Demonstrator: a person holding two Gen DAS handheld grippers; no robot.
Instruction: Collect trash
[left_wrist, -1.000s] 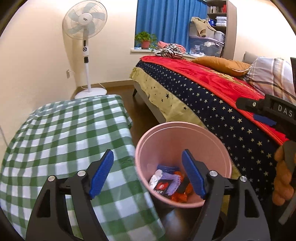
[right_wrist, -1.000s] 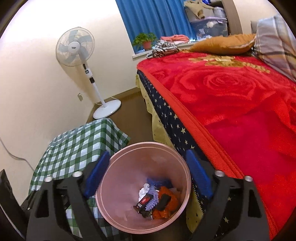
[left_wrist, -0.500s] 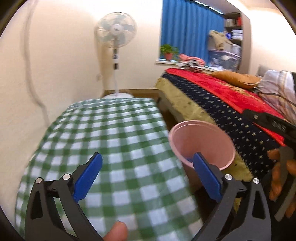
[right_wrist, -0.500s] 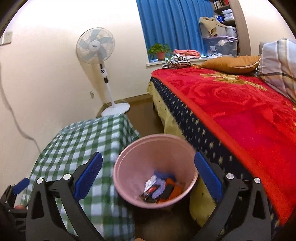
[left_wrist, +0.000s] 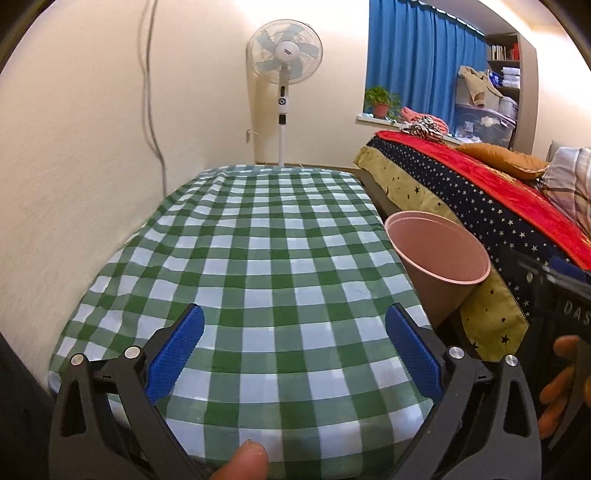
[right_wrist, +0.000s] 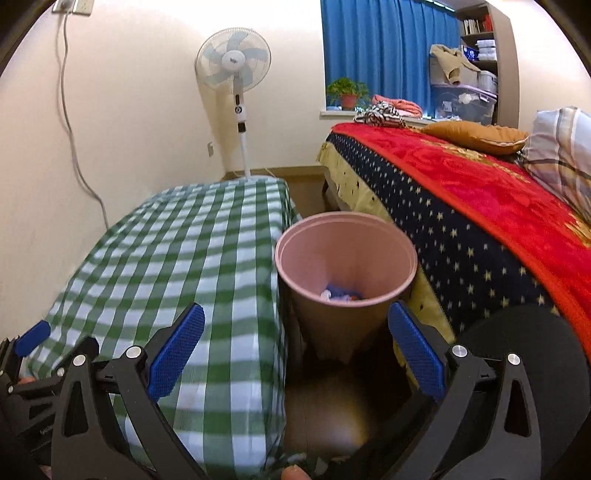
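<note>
The pink bin (right_wrist: 345, 266) stands on the dark floor in the narrow gap between the table (right_wrist: 177, 258) and the bed (right_wrist: 480, 206), just beside both. It is a plain, matte, dusty-pink plastic bucket, round at the mouth with a thin raised rim, and its wall tapers inward toward the base (a flowerpot shape). From the right wrist view the inside is smooth and a shade paler than the outside, and a small heap of trash (right_wrist: 341, 295) lies at the bottom: blue, white and orange scraps, too small to tell apart. From the left wrist view the bin (left_wrist: 437, 254) shows at the right of the table edge, and only its rim and upper inner wall are visible.

The table is covered with a green-and-white checked cloth (left_wrist: 258, 266) that drapes over its edges and is slightly rumpled near the wall.

The left gripper (left_wrist: 293, 350) hangs over the near part of the checked cloth with its blue pads spread as wide as they go and nothing between them; its jaws have just been opening. The right gripper (right_wrist: 295, 349) is likewise spread wide and holds nothing, with the bin seen beyond the gap between its fingers and not touched by them.

A white standing fan (left_wrist: 284, 59) is against the far wall, and blue curtains (right_wrist: 388, 48) hang behind the bed.
</note>
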